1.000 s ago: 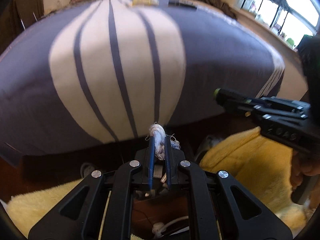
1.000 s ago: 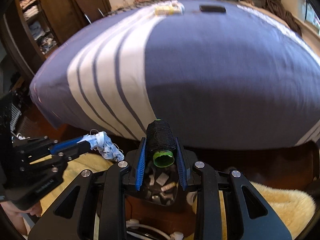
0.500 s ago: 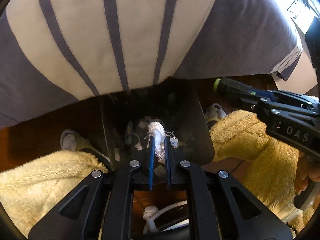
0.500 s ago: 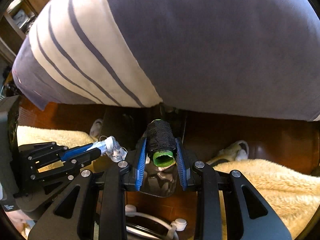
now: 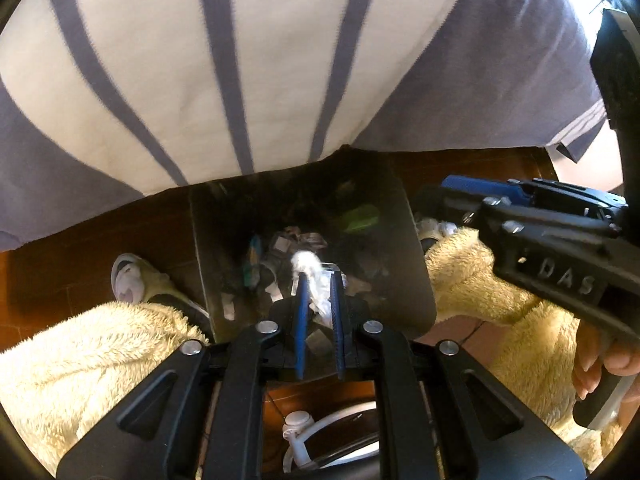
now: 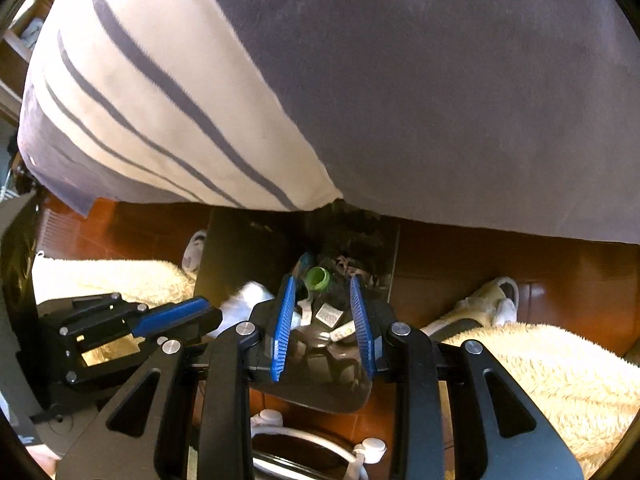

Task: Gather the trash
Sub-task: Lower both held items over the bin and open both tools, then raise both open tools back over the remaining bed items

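A dark trash bin (image 5: 416, 280) stands on the floor at the bed's edge, with several scraps inside; it also shows in the right wrist view (image 6: 240, 252). My left gripper (image 5: 318, 284) is over the bin, its jaws slightly apart with a white crumpled wad (image 5: 308, 264) still between them. My right gripper (image 6: 323, 300) is open over the bin. The black thread spool with a green end (image 6: 318, 278) is free of the fingers and is in the bin. The right gripper shows at the right of the left wrist view (image 5: 480, 188).
A bed with a grey and white striped cover (image 5: 240, 60) overhangs the bin. The person's legs in a yellow fleece robe (image 5: 80, 360) and slippers (image 5: 128, 280) flank the bin on a red-brown floor (image 6: 500, 248). A white cable (image 6: 360, 452) lies below.
Both grippers tilted down over the bin. The right gripper opened and let the spool drop into the bin. The left jaws opened a little around the wad.
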A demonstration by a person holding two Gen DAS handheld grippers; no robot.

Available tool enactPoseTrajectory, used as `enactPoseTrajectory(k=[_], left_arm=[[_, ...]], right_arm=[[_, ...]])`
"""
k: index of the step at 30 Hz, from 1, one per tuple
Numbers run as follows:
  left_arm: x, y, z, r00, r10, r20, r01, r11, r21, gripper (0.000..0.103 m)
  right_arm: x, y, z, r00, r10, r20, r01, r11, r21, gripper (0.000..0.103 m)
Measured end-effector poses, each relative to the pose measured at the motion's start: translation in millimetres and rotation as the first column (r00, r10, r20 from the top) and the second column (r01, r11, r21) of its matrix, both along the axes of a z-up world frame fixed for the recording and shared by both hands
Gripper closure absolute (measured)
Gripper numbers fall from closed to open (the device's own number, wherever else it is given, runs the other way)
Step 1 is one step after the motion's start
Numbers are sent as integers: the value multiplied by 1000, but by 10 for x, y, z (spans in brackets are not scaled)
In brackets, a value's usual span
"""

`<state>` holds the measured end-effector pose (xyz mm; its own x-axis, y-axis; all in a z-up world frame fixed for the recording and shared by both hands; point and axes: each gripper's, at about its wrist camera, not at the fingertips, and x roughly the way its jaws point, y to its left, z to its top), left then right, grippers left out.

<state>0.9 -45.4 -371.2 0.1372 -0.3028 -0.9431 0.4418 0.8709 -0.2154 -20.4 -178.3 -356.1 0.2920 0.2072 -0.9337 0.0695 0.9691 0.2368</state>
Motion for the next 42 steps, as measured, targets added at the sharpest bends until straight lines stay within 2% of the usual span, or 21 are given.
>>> enactPoseTrajectory(k=[2, 4, 5, 7, 10, 13, 15, 21, 26, 29, 36, 42], left_arm=[[8, 30, 4, 1000, 13, 1, -13, 1000, 5, 78], [13, 52, 28, 1000, 22, 10, -22, 1000, 11, 63], [15, 67, 54, 999, 29, 16, -29, 999, 16, 60], [15, 101, 136, 998, 42, 38, -42, 999, 17, 40], [9, 125, 341, 993, 37, 109, -42, 998, 36, 28], [24, 132, 587, 982, 36, 188, -45, 998, 45, 20], [62, 169, 781, 972, 48, 231, -56, 998, 31, 18], [191, 200, 1361, 941, 55, 333, -53, 998, -16, 17], [438, 92, 1820, 894, 58, 444, -55, 998, -20, 14], [703, 4, 1979, 871, 68, 487, -62, 998, -27, 14], [1393, -315, 2313, 838, 74, 540, -50, 997, -60, 13], [2007, -604, 2364, 846, 92, 525, -65, 995, -69, 13]], right_arm=[[7, -43, 26, 1000, -19, 5, 19, 1000, -4, 67], [-4, -80, 47, 999, -36, 13, 36, 999, -7, 55], [-21, -120, 78, 998, -52, 21, 52, 999, -10, 53], [-43, -178, 148, 997, -72, 35, 72, 997, -12, 45], [-90, -270, 315, 991, -108, 83, 110, 994, -23, 26], [-120, -361, 551, 982, -130, 137, 134, 991, -17, 20], [-111, -436, 722, 975, -147, 169, 152, 988, -17, 14], [-40, -563, 1274, 951, -139, 277, 160, 986, -55, 13], [192, -707, 1767, 919, -106, 381, 162, 980, -118, 10], [468, -851, 1992, 898, -104, 428, 187, 970, -156, 10], [1266, -1194, 2124, 879, -146, 454, 243, 956, -163, 10], [1892, -1369, 2096, 883, -168, 438, 264, 949, -169, 10]])
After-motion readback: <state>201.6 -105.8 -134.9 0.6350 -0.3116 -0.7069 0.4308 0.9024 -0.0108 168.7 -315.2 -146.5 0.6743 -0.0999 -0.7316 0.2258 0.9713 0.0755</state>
